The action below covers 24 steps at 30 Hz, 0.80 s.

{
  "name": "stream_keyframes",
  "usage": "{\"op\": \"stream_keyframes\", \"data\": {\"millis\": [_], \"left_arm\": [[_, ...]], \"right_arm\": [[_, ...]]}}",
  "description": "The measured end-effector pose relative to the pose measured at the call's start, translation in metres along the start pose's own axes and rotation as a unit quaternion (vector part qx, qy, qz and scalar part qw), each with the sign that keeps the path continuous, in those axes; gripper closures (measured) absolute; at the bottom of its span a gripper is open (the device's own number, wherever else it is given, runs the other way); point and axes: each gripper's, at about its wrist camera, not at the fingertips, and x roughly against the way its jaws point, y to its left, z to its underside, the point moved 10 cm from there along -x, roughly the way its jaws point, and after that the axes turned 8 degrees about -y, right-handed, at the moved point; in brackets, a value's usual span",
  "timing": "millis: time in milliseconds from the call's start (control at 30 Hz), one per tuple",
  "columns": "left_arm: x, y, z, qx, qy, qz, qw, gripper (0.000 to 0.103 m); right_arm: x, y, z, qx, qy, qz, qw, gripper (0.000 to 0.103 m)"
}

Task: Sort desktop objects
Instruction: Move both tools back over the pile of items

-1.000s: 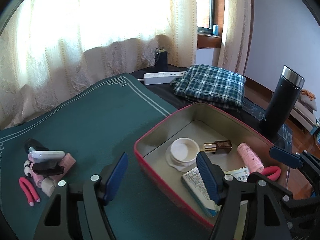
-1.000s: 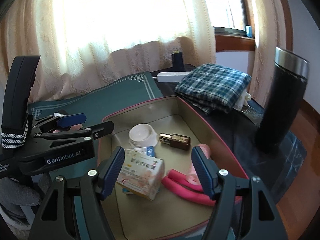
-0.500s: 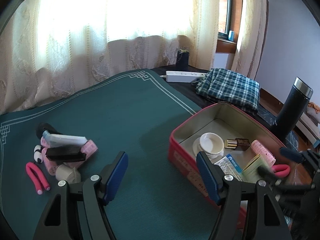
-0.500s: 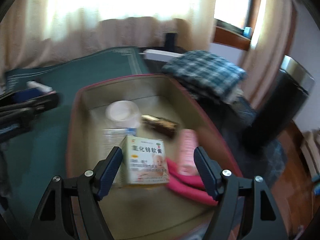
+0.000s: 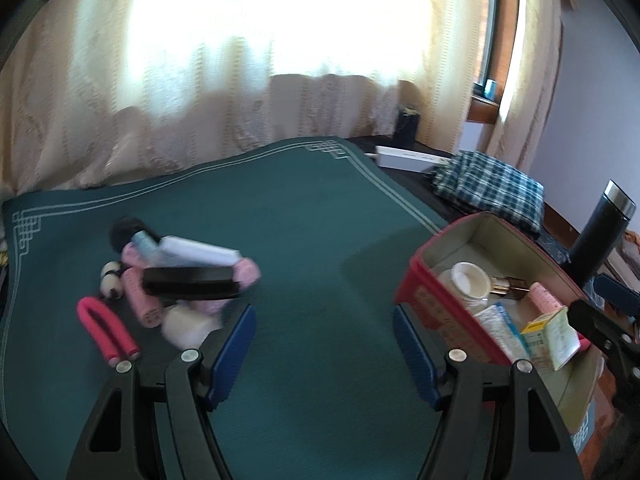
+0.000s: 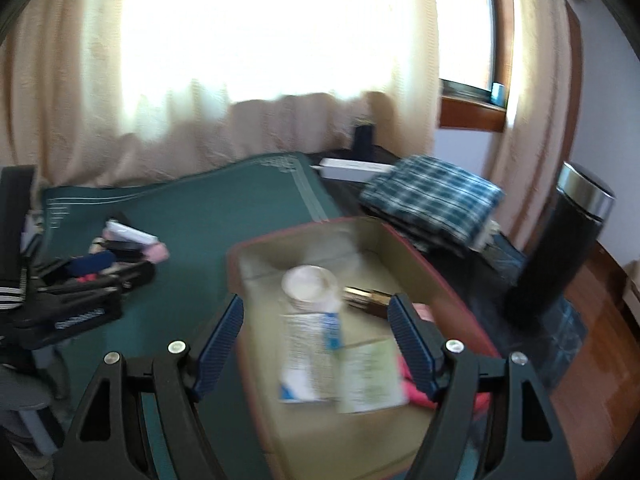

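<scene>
Plainly, both the left tongs [image 5: 322, 350] and the right tongs [image 6: 316, 346] are held wide open and empty. On the green mat, the pile [image 5: 180, 280] looks light; the stiff black case [image 5: 190, 282] is best taken across its narrow sides. Since a second ago, the left tongs have been swung from the red tin [image 5: 436, 300] toward the pile — the box [image 5: 554, 336] now lies in the tin.

left gripper [image 5: 322, 354]: black plastic frame with triangular cut-outs | blue ribbed pads [image 5: 234, 350] are fitted on both fingers | silver screws are seen at the finger bases | right gripper [image 6: 316, 344]: same black frame, blue ribbed pads, silver screws | a white-lettered label and black-and-white striped strap are seen on the left gripper body in the right wrist view
</scene>
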Motion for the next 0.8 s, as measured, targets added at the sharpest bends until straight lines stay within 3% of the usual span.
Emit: {"op": "stream_keyframes", "data": {"millis": [400,667,800], "left_arm": [[0.016,0.122,0.028,0.062,0.017,-0.076,0.9951,0.031],[0.012,0.193,0.041,0.112,0.029,-0.122,0.9857,0.031],[0.001,0.209,0.042,0.120,0.039,-0.136,0.9827,0.031]], "right_arm": [[-0.013,0.110,0.020,0.049,0.026,-0.087,0.995,0.025],[-0.022,0.147,0.034,0.065,0.046,-0.110,0.991,0.025],[-0.026,0.155,0.039,0.069,0.053,-0.117,0.989,0.025]]}}
